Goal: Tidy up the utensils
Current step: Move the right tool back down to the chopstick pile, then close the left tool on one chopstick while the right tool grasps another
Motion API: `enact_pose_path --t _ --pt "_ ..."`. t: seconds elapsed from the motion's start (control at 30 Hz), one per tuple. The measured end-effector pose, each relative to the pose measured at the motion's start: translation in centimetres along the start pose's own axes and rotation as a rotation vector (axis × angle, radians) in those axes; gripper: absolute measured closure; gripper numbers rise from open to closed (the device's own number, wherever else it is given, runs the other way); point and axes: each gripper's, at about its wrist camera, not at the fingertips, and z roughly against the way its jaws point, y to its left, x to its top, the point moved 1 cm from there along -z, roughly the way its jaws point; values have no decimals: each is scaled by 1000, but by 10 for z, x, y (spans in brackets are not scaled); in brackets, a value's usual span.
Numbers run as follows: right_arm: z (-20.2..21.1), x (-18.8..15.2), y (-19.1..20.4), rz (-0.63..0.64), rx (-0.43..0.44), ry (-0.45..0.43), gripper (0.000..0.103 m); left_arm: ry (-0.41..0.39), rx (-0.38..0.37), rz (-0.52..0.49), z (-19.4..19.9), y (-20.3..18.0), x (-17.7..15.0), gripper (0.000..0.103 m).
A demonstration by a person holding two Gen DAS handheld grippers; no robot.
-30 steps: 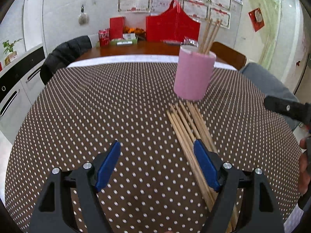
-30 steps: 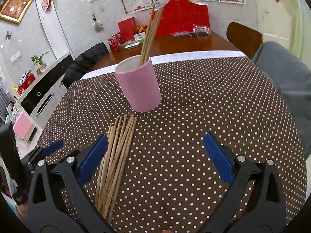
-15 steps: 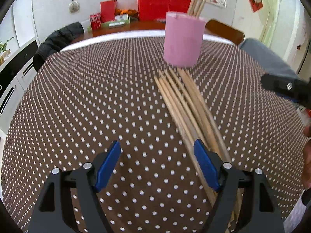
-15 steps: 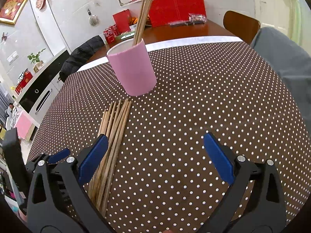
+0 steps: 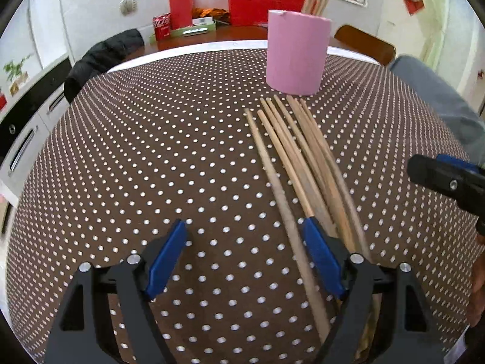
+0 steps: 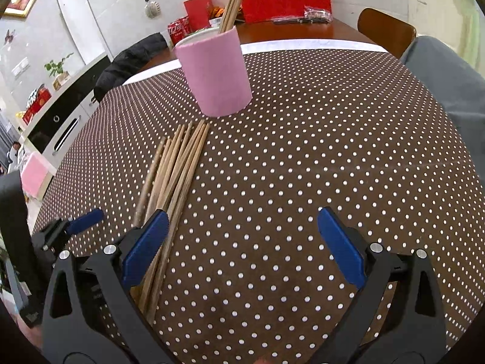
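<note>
Left wrist view: tabletop [image 5: 127, 163] under brown white-dotted cloth fills most of frame, round edge, white trim at far side. Dark jacket [image 5: 103, 57] on a chair beyond it, red bags and cans on a wooden surface further back.

Pink cup [image 5: 297, 53] stands upright toward the far side of the tabletop, a few chopsticks already standing in it, leaning out past the rim. Right wrist view shows same pink cup [image 6: 213, 74] with those sticks angled up and away.

Loose chopsticks [image 5: 291, 157] lie flat in a fanned bundle on the cloth, far tips just short of the cup base, near ends running under the left tool. Count unclear, roughly six or more; some overlap.

Left tool [image 5: 245, 259]: jaws spread wide, nothing between them. Its right blue pad sits over the bundle, leftmost stick passing between the jaws. Whether it touches the cloth cannot be told.

Right tool [image 6: 239, 245]: jaws spread wide, empty, hovering over bare cloth right of the loose chopsticks [image 6: 172, 179]; its left pad overlaps the bundle's near end.

Step in hand, my read: lining up for pickup of a loose stick; task partway, most sticks still on the cloth.

Next move needs: centre jaws over one stick or a small group, lower, close, lift, tip upright, drop into cup. Risk: thin round sticks roll or scatter, neighbours get dragged.
</note>
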Motion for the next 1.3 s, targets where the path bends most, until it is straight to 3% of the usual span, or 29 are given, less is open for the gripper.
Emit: enact_pose_path --t 0.4,0.73,0.8,1.0,1.17,1.3 --pt "-32 -21 37 178 -64 111 6 2 -14 12 6 25 -8 24" --pt "-48 -14 53 211 -78 137 6 1 0 21 6 31 -7 24" --pt "-50 -13 55 230 -114 138 6 1 -2 20 6 33 -6 24" --pt "-48 -9 42 242 -144 161 7 12 -11 -4 2 34 0 24" --pt "-57 4 37 239 -137 162 10 27 -17 -73 -6 27 14 24" --pt "-71 21 43 227 -108 157 20 58 -35 -125 -13 23 27 24"
